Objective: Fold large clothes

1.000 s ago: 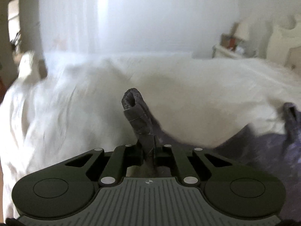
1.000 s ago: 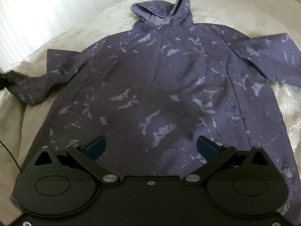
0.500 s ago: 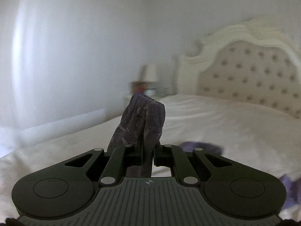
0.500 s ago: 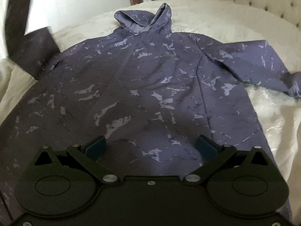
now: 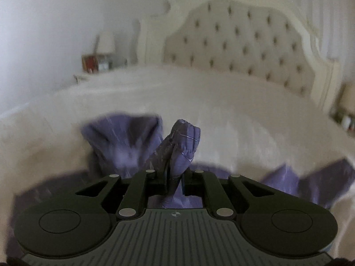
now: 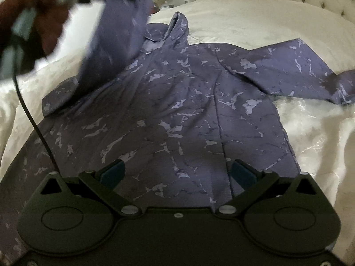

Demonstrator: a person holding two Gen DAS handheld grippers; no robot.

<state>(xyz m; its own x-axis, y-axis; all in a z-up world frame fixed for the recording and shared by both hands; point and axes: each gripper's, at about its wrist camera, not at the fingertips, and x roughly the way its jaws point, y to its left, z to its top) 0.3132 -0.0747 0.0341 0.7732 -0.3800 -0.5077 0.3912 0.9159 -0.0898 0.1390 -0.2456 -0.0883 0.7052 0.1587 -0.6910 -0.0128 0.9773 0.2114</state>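
Count: 1 garment, 2 grippers, 1 bed.
1 purple hooded jacket point(image 6: 177, 102) w/ 2 sleeves, 1 hood; 1 left gripper point(image 5: 174, 182), 1 right gripper point(image 6: 177, 173); 1 bed point(image 5: 221, 102), 1 tufted headboard point(image 5: 239, 44), 1 lamp point(image 5: 106, 42).

Dim, soft light – motion blur throughout (fisheye bending at edges).

Left wrist view: hood point(image 5: 124, 141) and bedside lamp point(image 5: 106, 43) smeared by motion blur; items on the nightstand point(image 5: 95, 63) unreadable. Sleeve cuff point(image 5: 184, 141) runs down between the jaws, its lower part hidden behind the gripper body.

Right wrist view: hand point(image 6: 40, 15) at upper left blurred and cut by the frame edge. Hoodie hem point(image 6: 13, 232) hidden under the gripper housing at bottom.
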